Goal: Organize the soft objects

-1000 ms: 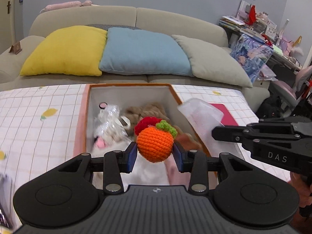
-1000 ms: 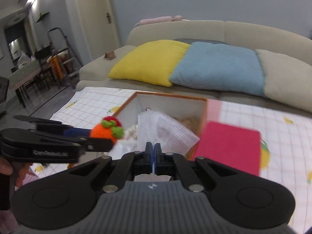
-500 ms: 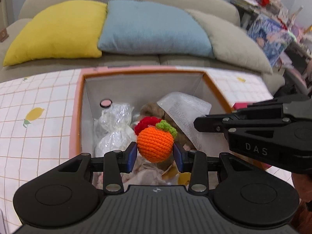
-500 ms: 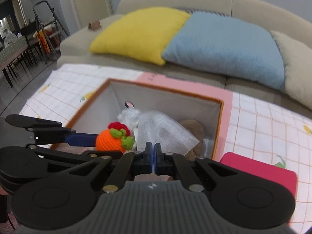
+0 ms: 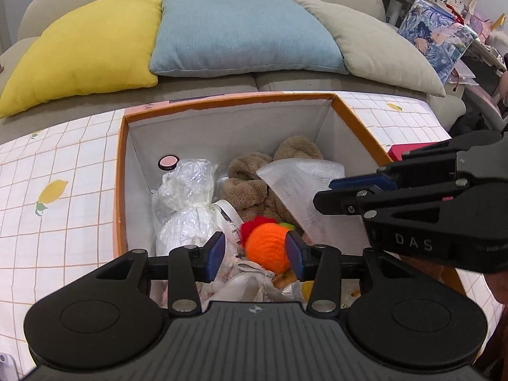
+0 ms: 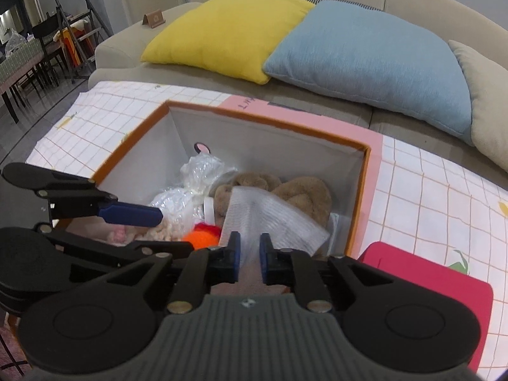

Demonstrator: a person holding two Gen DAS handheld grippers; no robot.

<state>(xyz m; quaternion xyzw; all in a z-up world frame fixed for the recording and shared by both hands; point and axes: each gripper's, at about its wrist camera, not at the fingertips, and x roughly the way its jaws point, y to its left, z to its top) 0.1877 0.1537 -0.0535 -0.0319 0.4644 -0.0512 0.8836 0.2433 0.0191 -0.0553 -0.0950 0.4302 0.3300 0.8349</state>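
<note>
I'm opening both grippers over the orange-rimmed storage box (image 5: 122, 171): left gripper (image 5: 255, 255) is now spread, dropping the orange crocheted ball (image 5: 268, 249). Right gripper (image 6: 248, 258) is parting slightly, freeing the clear bubble-wrap bag (image 6: 270, 214) at 12 o'clock. Both items are going in.

box (image 5: 355, 117) on table (image 5: 63, 171), sofa (image 5: 254, 79) behind; plush (image 5: 254, 187) inside box.

Orange crocheted fruit toy (image 5: 269, 247) with red and green top, low in the near part of an orange-rimmed open box (image 5: 122, 171). Behind it a brown plush (image 5: 254, 187); left, two crinkled clear-wrapped bundles (image 5: 187, 203); right, a tilted white bubble pouch (image 5: 304, 187).
</note>
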